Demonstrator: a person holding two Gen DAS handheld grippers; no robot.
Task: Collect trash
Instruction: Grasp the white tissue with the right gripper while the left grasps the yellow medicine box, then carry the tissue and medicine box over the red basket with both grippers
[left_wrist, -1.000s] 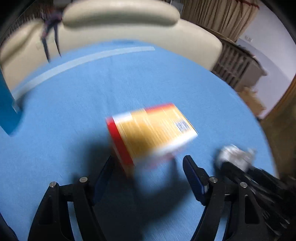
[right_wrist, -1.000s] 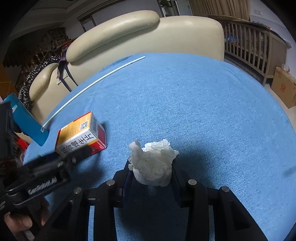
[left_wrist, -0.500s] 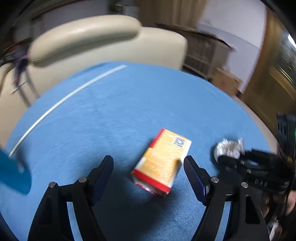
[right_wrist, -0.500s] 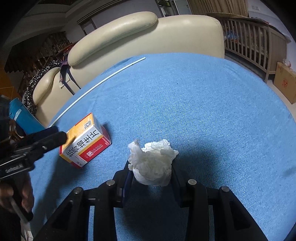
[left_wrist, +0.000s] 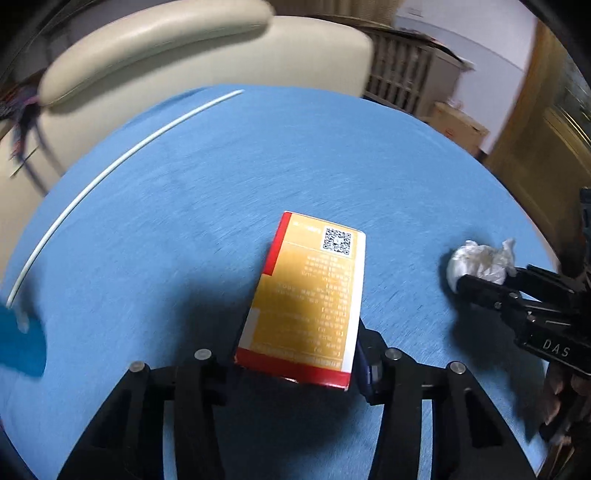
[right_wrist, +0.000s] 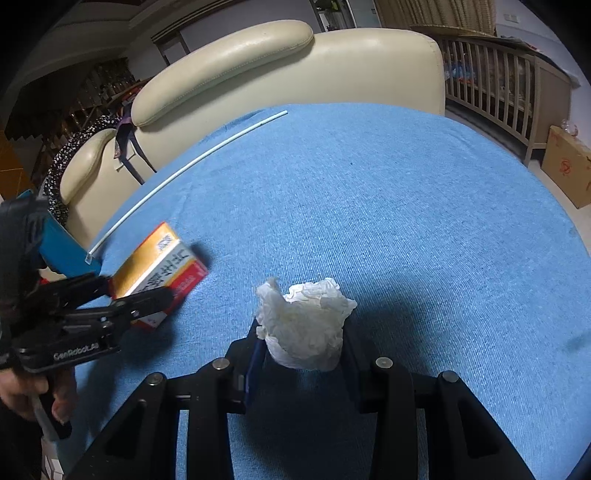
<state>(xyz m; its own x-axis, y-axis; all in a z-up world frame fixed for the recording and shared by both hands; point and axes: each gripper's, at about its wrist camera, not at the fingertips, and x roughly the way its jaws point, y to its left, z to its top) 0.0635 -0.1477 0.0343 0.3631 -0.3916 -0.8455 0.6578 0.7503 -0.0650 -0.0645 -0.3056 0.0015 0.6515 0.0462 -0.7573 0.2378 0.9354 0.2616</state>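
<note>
Crumpled tissue (right_wrist: 304, 328) clamped between right gripper (right_wrist: 301, 354) fingers, held above blue tablecloth (right_wrist: 406, 221). Orange carton (left_wrist: 310, 295) gripped by left gripper (left_wrist: 295, 365), near end pinched between fingers. Both trash pieces judged picked up; drop-off left. No bin seen. White rod (left_wrist: 110, 173) untouched on cloth.

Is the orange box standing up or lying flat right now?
Lying flat: the orange box shows its broad QR-code face upward, between the left gripper fingers on the blue tablecloth.
</note>
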